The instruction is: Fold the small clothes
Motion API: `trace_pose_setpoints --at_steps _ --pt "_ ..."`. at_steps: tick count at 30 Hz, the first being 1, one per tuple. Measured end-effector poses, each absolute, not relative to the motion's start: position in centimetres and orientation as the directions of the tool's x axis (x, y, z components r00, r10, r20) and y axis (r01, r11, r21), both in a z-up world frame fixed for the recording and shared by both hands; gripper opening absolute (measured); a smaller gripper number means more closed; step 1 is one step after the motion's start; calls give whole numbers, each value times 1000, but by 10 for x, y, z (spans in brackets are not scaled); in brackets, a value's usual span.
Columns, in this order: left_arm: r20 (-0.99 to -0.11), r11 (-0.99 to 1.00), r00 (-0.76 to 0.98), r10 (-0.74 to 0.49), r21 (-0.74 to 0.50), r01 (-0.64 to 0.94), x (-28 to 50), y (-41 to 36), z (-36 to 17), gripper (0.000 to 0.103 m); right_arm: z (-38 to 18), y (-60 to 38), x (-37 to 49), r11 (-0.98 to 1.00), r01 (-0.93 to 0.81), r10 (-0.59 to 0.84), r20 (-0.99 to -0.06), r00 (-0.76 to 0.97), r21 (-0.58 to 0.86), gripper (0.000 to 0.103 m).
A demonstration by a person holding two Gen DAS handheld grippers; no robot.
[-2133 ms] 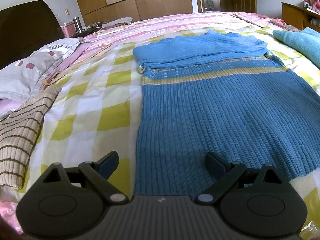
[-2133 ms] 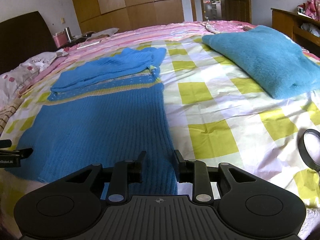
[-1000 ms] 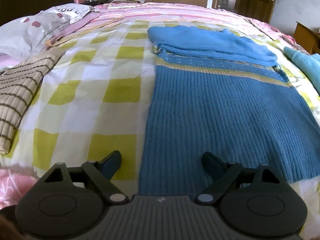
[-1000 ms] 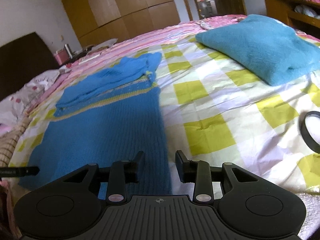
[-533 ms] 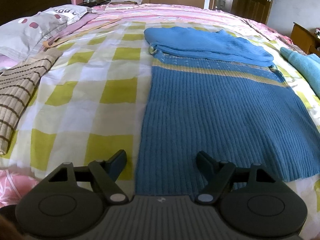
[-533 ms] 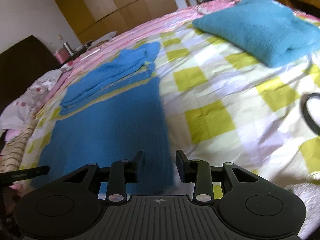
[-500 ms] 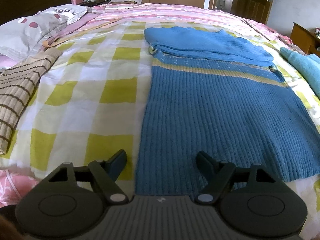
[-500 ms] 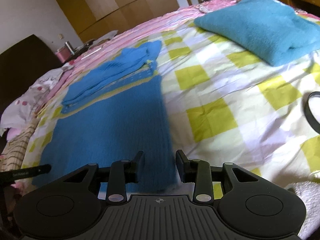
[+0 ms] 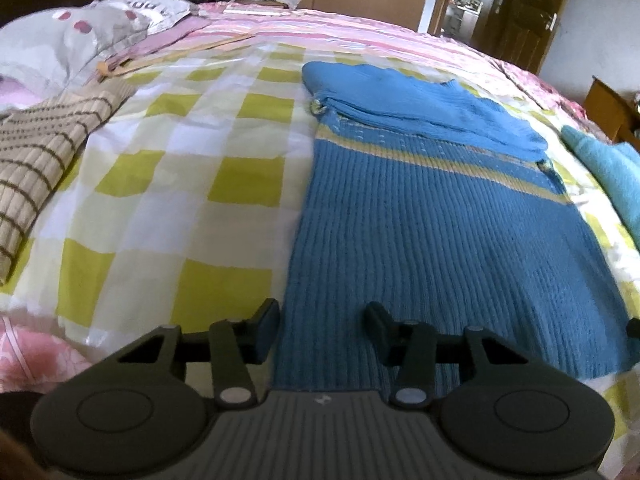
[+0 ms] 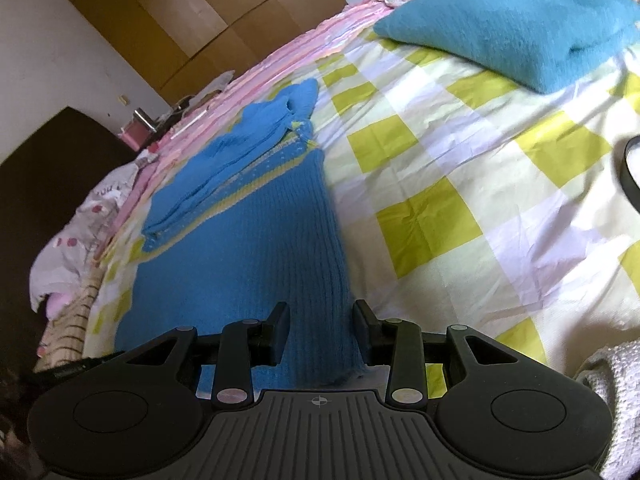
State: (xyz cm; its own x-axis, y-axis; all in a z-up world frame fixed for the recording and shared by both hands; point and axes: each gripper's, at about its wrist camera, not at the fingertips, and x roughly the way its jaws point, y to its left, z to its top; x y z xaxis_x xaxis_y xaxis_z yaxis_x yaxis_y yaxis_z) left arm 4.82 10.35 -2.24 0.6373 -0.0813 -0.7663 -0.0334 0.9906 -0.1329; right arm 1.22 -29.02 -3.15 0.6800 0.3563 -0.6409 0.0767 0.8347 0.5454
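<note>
A blue ribbed sweater (image 9: 432,240) lies flat on the yellow-checked bedsheet (image 9: 168,184), with its sleeves folded across the chest at the far end. My left gripper (image 9: 322,320) sits low at the hem's near left corner. Its jaws are closing with the sweater's edge between them, and a wide gap still shows. In the right wrist view the same sweater (image 10: 248,248) runs away to the upper left. My right gripper (image 10: 320,320) is open over the hem's near right corner, with the cloth lying between its fingers.
A folded teal knit (image 10: 516,20) rests on the bed to the far right. A beige striped garment (image 9: 36,160) and a spotted pillow (image 9: 80,36) lie to the left. A black ring (image 10: 630,172) and a white knitted cloth (image 10: 612,400) are at the right edge.
The left gripper's fingers have come much closer together around the sweater's left hem corner. The right wrist view has rolled, so the bed looks tilted. The sweater lies as before.
</note>
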Motion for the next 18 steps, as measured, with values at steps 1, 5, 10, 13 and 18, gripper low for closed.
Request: trace_pose_setpoints --at_steps 1,5,10,13,18 --pt "-766 992 638 -79 -124 -26 48 101 -23 52 -32 -292 13 828 80 363 -640 677 555 35" --pt "-762 996 645 -61 -91 -14 50 95 -23 53 -34 -292 18 805 74 402 -634 661 588 35" --pt "-767 996 639 -60 -92 -18 52 96 -25 65 -34 -287 18 814 69 396 -638 660 577 35" --pt "-767 998 640 -49 -67 -4 51 91 -26 66 -33 -285 17 817 72 391 -641 660 573 35" --pt "-758 988 643 -108 -153 -14 50 101 -22 34 -35 -284 20 807 91 398 -652 646 583 19"
